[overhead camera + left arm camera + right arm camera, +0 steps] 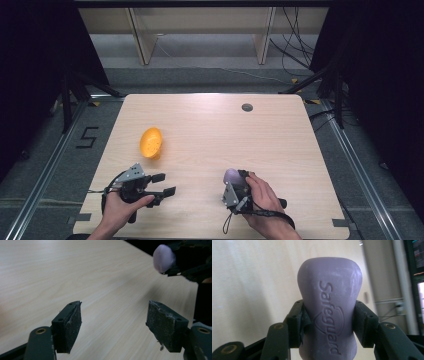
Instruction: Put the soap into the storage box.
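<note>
Both hands low at the near edge of the table, a gripper in each.

The left hand (120, 207) comes in at the near left and holds the left gripper (163, 184) pointing right, its jaws standing wide apart with nothing between them. The right hand (262, 200) comes in at the near right, wrapped round the right gripper (233, 176), which points away toward the far side; its jaws are clamped on a purple soap bar (329, 302), pads pressing both flanks.
</note>
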`<action>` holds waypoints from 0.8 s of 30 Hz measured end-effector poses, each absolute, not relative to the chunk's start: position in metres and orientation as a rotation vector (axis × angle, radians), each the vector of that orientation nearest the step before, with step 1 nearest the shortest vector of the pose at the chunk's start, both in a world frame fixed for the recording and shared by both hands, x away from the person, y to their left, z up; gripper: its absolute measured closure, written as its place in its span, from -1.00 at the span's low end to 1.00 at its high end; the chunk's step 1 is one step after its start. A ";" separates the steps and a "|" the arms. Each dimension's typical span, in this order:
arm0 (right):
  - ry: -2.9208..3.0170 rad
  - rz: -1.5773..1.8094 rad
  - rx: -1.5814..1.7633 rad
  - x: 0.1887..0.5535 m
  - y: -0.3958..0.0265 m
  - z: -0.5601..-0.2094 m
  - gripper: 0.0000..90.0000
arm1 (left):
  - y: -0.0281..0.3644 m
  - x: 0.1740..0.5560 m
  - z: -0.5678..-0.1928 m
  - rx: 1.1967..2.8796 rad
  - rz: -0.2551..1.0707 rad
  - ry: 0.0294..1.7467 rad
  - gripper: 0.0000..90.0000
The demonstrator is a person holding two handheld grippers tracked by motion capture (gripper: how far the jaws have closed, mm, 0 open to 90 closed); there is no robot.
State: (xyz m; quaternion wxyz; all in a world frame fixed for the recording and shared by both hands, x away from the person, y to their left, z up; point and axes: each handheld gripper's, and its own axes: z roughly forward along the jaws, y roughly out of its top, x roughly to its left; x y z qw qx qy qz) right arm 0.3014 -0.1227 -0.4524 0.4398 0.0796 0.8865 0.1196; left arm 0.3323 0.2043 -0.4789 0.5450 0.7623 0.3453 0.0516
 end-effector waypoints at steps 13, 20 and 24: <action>2.115 0.277 0.047 0.296 -0.105 -0.451 0.11 | 0.147 0.361 -0.449 1.834 0.007 0.656 -0.42; 2.091 0.261 -0.008 0.295 -0.102 -0.449 0.11 | 0.117 0.368 -0.447 1.895 -0.063 0.610 -0.40; 2.073 0.248 -0.048 0.295 -0.100 -0.447 0.11 | 0.105 0.369 -0.444 1.896 -0.080 0.593 -0.34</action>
